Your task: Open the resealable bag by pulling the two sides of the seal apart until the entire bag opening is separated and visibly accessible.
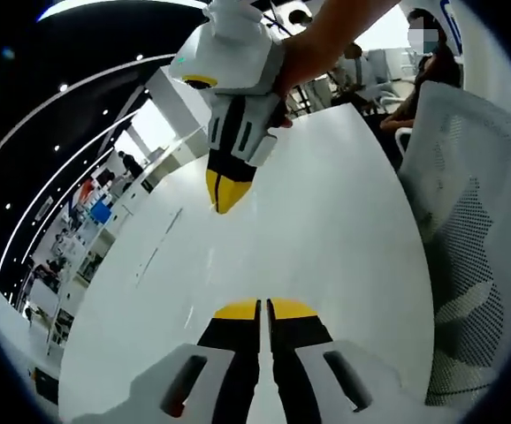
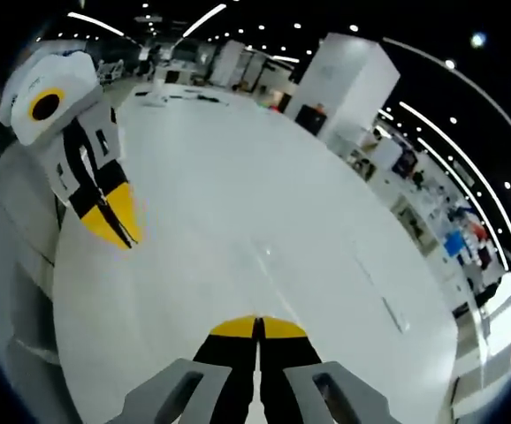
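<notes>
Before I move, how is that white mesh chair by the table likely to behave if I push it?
The chair has an open mesh back, so it will probably flex and feel light for its size. It stands close to the table edge, so a push might bump it against that. Its base is hidden, so I cannot tell whether it would roll.

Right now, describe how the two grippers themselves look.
Both match. The left gripper has black jaws ending in yellow tips, rising from pale grey housings with dark slots. The right gripper looks the same; seen in the left gripper view it has a white rounded body. A bare forearm carries it, no sleeve visible.
</notes>
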Action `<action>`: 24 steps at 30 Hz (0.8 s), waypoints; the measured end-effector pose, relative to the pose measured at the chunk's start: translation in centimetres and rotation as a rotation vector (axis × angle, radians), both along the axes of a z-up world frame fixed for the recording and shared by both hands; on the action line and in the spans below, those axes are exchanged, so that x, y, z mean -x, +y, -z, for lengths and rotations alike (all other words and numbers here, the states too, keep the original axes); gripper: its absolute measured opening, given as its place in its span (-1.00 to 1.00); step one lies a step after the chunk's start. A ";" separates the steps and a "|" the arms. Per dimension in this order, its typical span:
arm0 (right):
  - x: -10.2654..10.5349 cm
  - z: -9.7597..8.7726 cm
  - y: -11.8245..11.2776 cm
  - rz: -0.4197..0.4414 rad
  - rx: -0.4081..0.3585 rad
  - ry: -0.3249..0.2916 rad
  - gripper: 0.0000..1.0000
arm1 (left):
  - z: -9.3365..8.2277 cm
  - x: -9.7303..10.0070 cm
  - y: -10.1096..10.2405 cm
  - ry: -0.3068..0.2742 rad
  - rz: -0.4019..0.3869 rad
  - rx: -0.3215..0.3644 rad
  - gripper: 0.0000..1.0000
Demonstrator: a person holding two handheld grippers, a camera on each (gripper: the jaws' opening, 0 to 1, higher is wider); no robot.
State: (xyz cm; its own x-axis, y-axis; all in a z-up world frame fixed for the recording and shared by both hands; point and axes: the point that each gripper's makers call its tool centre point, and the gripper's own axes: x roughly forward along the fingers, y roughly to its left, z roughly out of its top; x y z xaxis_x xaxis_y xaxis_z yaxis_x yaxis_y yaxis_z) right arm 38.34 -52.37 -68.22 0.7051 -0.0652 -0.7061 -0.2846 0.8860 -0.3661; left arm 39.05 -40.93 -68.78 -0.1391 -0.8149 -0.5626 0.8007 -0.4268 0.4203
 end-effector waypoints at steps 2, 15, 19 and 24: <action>-0.1 0.3 -0.4 0.012 0.003 0.008 -1.00 | 0.2 -0.2 0.4 0.002 -0.010 -0.008 -0.97; -0.8 2.2 -2.5 0.085 0.026 0.042 -1.00 | 1.1 -0.9 2.5 0.087 -0.108 -0.045 -0.77; -1.2 2.5 -2.8 0.116 0.025 0.043 -1.00 | 1.3 -0.9 3.1 0.108 -0.142 -0.051 -0.77; -1.5 4.0 -3.5 0.123 0.035 0.078 -1.00 | 1.4 -0.2 3.7 0.117 -0.147 -0.056 -0.79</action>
